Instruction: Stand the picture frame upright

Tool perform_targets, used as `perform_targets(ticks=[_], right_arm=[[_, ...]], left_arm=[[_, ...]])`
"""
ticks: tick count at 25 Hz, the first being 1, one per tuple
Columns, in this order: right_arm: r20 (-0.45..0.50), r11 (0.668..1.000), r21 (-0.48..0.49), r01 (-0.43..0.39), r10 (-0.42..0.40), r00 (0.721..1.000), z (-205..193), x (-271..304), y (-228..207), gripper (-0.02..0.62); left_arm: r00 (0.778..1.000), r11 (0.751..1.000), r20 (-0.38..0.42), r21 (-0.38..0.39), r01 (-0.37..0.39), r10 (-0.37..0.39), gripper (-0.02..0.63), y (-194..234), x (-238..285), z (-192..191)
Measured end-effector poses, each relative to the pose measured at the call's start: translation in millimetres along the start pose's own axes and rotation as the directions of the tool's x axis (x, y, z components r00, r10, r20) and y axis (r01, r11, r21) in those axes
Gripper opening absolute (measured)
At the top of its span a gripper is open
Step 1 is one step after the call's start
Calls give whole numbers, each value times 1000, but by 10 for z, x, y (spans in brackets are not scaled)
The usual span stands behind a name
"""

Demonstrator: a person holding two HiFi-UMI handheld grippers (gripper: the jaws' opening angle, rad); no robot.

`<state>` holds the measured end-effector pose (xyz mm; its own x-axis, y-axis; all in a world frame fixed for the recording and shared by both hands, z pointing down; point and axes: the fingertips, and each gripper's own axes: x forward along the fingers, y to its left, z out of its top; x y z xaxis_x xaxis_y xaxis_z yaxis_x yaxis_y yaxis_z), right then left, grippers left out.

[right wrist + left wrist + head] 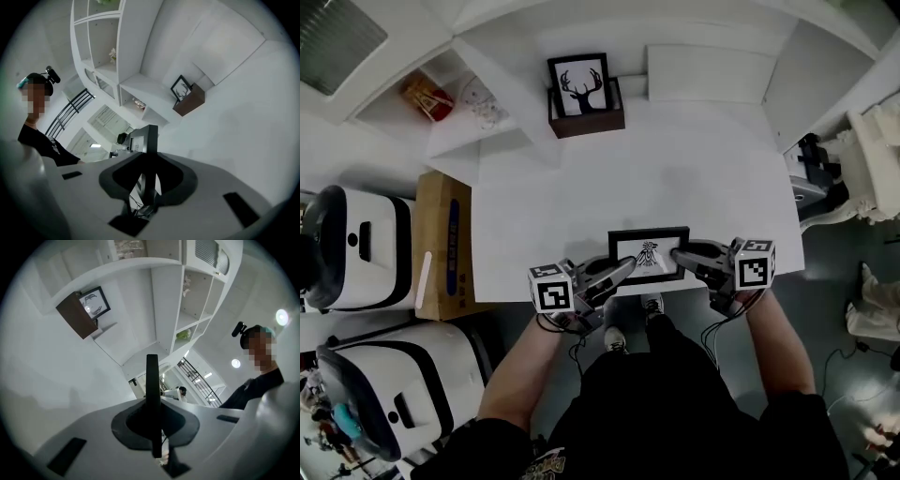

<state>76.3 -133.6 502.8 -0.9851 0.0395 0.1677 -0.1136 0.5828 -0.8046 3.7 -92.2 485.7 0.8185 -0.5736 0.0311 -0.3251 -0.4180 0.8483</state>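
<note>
A black picture frame (pixel 649 253) with a white mat and a small dark print sits at the near edge of the white table (pixel 675 178), face up towards my head. My left gripper (pixel 623 268) is shut on its left edge. In the left gripper view the frame (pixel 152 380) shows as a thin black strip pinched between the jaws of the left gripper (pixel 153 425). My right gripper (pixel 677 255) reaches in at the frame's right edge. In the right gripper view the frame's edge (pixel 150 145) stands between the jaws of the right gripper (pixel 147 185), with light showing on both sides of it.
A second frame with a deer print (pixel 579 86) stands in a brown box (pixel 591 122) at the table's far side. On the floor to the left are a cardboard box (pixel 442 244) and white machines (pixel 356 248). White shelving (pixel 105 56) lines the wall.
</note>
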Motion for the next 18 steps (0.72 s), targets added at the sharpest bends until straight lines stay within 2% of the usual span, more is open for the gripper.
perform_targets(ticks=[4,8,14,18], right_arm=[[-81,995,-95,-41,33,996,-61,146,239,81],[-166,976,-201,-86,52,985,-146,336,476,80],[-217,935,-326,-140,70,974,-156,645,848,74],[-230,911,-388,-143,54,972,-206,817,1059,72]], left_arm=[[996,995,-76,98,-30,38,20,-153,-230,-111],[992,982,-93,179,-62,80,22,-276,-506,-101],[981,945,-81,293,-146,177,59,-364,-943,-14],[961,910,-78,349,-222,264,88,-367,-1209,1]])
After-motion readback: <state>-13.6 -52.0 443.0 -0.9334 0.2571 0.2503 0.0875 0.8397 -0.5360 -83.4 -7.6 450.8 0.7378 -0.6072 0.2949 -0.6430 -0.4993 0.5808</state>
